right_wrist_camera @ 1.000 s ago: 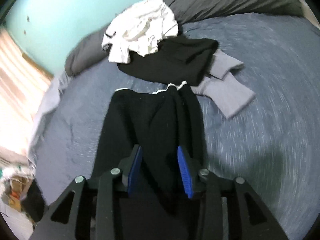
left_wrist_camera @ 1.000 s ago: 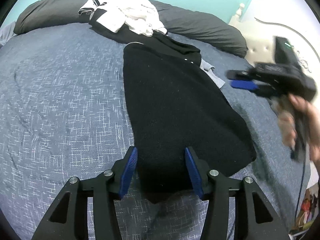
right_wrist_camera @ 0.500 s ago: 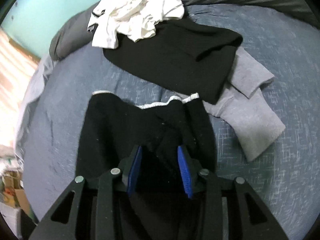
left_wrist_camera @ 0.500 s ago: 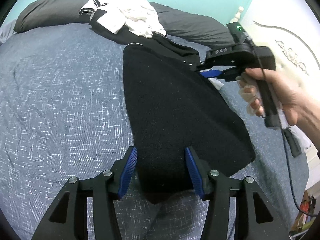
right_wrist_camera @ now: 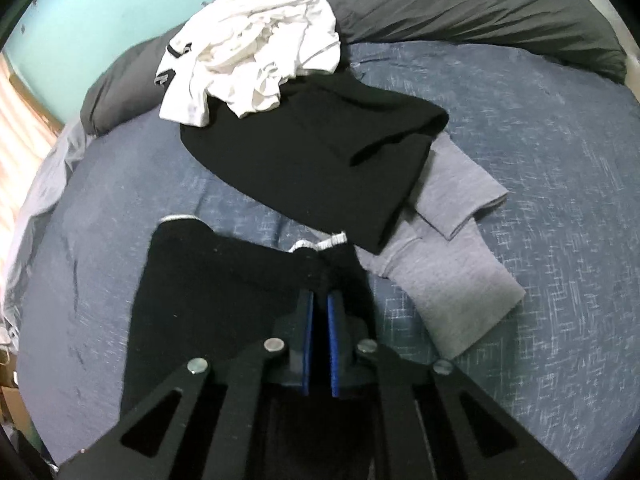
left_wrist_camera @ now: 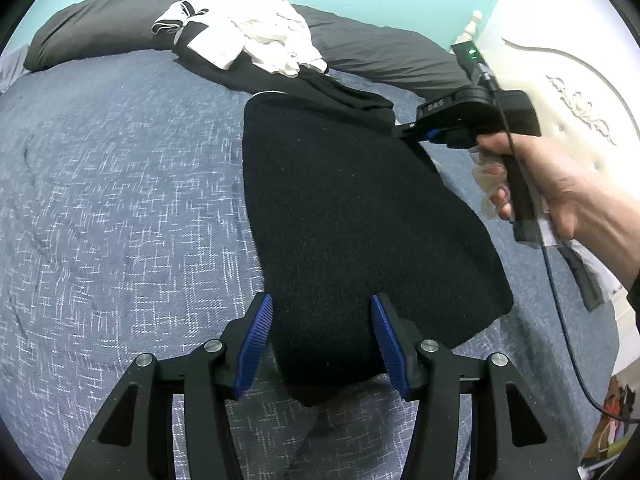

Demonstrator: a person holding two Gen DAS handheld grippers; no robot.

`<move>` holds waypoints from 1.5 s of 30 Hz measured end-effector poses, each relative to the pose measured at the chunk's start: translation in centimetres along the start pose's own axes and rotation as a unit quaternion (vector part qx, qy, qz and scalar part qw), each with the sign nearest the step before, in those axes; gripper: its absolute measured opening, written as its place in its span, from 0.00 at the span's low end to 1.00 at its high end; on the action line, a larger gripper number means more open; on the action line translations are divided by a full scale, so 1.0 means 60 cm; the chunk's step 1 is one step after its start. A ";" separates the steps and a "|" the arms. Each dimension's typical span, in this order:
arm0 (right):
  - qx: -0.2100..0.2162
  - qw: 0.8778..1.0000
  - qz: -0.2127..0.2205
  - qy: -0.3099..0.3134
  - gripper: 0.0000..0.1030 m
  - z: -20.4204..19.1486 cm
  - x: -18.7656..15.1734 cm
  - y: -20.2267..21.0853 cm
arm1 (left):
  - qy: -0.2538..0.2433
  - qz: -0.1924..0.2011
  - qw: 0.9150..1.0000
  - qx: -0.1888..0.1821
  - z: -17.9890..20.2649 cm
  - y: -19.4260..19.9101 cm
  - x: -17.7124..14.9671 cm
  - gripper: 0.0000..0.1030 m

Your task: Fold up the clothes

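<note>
Right gripper [right_wrist_camera: 319,312] first: your jaws are closing at the far end of the black garment [left_wrist_camera: 360,216], and the blue pads stand nearly together with dark cloth pinched between them, just short of the white-edged hem at centre frame. From the left wrist view you see the same tool [left_wrist_camera: 416,133] at upper right, nose down on the garment's far right corner, your hand [left_wrist_camera: 560,188] wrapped round the grip.

Left gripper [left_wrist_camera: 320,340] now, at the bottom of its own frame: jaws stand half open, pads either side of the garment's near end. No pad presses the cloth that I can see, so call it straddling, not holding.

Here's the relation that matters. That black garment lies flat on the blue patterned bedspread [left_wrist_camera: 120,200], its long axis running from your left tool at the bottom up and away toward the right tool at the top. You've got one tool at each end. The right one has the far end, so I'd judge the fold comes from there, far end carried back along that axis toward the left one.

Watch the neighbours: another black garment [right_wrist_camera: 320,152] and a grey one [right_wrist_camera: 452,280] lie just beyond the hem, with white clothes [right_wrist_camera: 256,48] heaped further up against the dark pillow [right_wrist_camera: 480,12].
</note>
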State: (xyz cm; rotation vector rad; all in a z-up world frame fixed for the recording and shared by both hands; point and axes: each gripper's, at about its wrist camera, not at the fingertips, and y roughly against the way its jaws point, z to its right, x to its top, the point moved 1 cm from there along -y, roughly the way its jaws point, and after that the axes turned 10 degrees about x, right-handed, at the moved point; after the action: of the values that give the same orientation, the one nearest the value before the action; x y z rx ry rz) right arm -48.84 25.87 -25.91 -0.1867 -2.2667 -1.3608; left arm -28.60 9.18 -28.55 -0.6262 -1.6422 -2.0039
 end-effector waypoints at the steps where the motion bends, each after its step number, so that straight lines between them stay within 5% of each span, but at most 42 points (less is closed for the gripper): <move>1: 0.001 1.000 0.000 -0.001 0.06 0.002 -0.002 -0.002 | 0.001 0.000 1.000 -0.001 -0.001 -0.001 0.000 0.53; 8: -0.006 0.999 0.035 0.007 0.13 0.004 -0.004 0.037 | 0.003 -0.003 1.000 -0.002 -0.003 -0.002 -0.003 0.55; 12: 0.046 0.998 0.052 0.005 0.13 -0.002 -0.023 0.088 | 0.005 -0.005 1.000 -0.002 -0.005 -0.004 -0.003 0.55; 16: 0.085 0.996 0.002 0.031 0.13 -0.038 -0.066 0.079 | 0.000 -0.008 1.000 0.005 -0.001 -0.005 -0.003 0.55; 21: 0.041 0.997 -0.057 0.038 0.07 -0.037 -0.112 0.034 | -0.005 -0.014 1.000 0.010 0.001 -0.005 -0.005 0.55; 25: 0.026 1.000 -0.011 0.008 0.06 -0.013 -0.111 0.066 | -0.007 -0.017 1.000 0.012 0.003 -0.004 -0.006 0.55; 30: 0.059 0.998 -0.012 -0.010 0.26 -0.012 -0.099 0.078 | -0.005 -0.018 1.000 0.013 0.003 -0.005 -0.005 0.55; 37: 0.031 0.998 -0.053 0.004 0.27 -0.021 -0.121 0.027 | -0.003 -0.017 1.000 0.014 0.004 -0.005 -0.006 0.55; 41: 0.023 0.999 -0.042 0.019 0.04 -0.016 -0.129 0.034 | -0.003 -0.017 1.000 0.014 0.003 -0.004 -0.006 0.55; 45: 0.019 0.999 -0.023 0.030 0.02 -0.012 -0.134 0.050 | -0.001 -0.018 1.000 0.017 0.005 -0.004 -0.005 0.55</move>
State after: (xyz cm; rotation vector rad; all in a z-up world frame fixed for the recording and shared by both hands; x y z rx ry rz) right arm -40.52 27.80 -27.03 -0.0805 -2.2585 -1.3277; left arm -28.46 9.53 -28.86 -0.5912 -1.6964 -1.9961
